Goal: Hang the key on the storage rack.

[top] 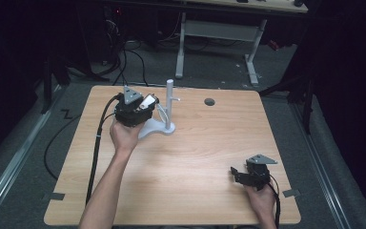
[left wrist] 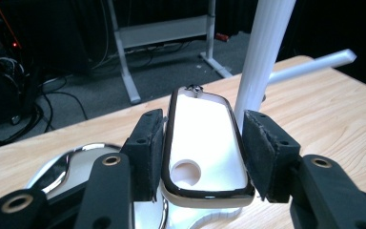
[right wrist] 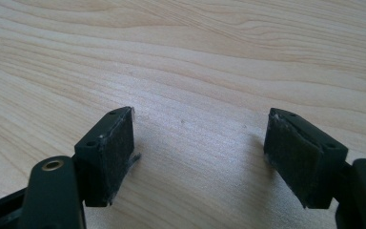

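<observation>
We see the left tool (top: 148,106) at about 10 o'clock on the light wooden worktop (top: 195,157), held in the left hand (top: 124,135). In the left gripper view its pads (left wrist: 145,150) are clamped on the two long sides of a flat white oblong tag with a dark glossy rim and a round hole (left wrist: 205,148); a small metal loop sits at the tag's far end. The tag is off the worktop, just beside the white plastic stand with a vertical post and a side peg (top: 164,117). The post rises at 1 o'clock past the tag in that view, the peg sticking out toward 2 o'clock. We cannot tell whether tag and post touch. A shiny chrome curve (left wrist: 62,164) shows at 8 o'clock, below the left jaw.

The right tool (top: 237,173) is at about 4 o'clock on the worktop, in the right hand (top: 261,200), well apart from the stand. In the right gripper view its jaws stand apart, bare wood between them, pads (right wrist: 116,152) low over the surface.
</observation>
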### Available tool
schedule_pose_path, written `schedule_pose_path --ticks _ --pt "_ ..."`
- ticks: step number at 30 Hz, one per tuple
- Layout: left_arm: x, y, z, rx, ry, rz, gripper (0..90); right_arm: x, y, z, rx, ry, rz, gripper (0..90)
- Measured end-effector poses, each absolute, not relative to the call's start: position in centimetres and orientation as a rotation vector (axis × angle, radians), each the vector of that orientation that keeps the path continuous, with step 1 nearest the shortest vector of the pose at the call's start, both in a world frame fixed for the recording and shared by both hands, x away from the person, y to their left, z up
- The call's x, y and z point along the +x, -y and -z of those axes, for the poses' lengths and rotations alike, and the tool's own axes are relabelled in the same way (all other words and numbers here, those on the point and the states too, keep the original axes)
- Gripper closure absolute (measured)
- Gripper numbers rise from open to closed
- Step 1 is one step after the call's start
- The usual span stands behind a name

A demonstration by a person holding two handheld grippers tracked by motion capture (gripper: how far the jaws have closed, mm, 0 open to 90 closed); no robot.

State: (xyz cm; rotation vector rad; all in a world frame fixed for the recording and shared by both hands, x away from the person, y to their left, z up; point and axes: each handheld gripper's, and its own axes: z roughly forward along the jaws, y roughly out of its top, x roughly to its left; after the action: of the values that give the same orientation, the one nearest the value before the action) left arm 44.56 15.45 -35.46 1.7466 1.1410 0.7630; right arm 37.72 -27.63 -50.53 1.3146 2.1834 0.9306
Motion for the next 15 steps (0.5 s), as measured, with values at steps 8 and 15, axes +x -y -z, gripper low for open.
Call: schedule_pose_path --ticks 8,15 --pt "44.0 -16.1 36.5 1.767 -1.154 -0.778 50.9 37.7 27.6 50.5 1.314 -2.183 -0.93 25.6" --pt "43.4 -16.4 37.6 1.776 -1.168 -0.772 50.9 37.7 27.6 50.5 1.314 -2.183 -0.93 25.6"
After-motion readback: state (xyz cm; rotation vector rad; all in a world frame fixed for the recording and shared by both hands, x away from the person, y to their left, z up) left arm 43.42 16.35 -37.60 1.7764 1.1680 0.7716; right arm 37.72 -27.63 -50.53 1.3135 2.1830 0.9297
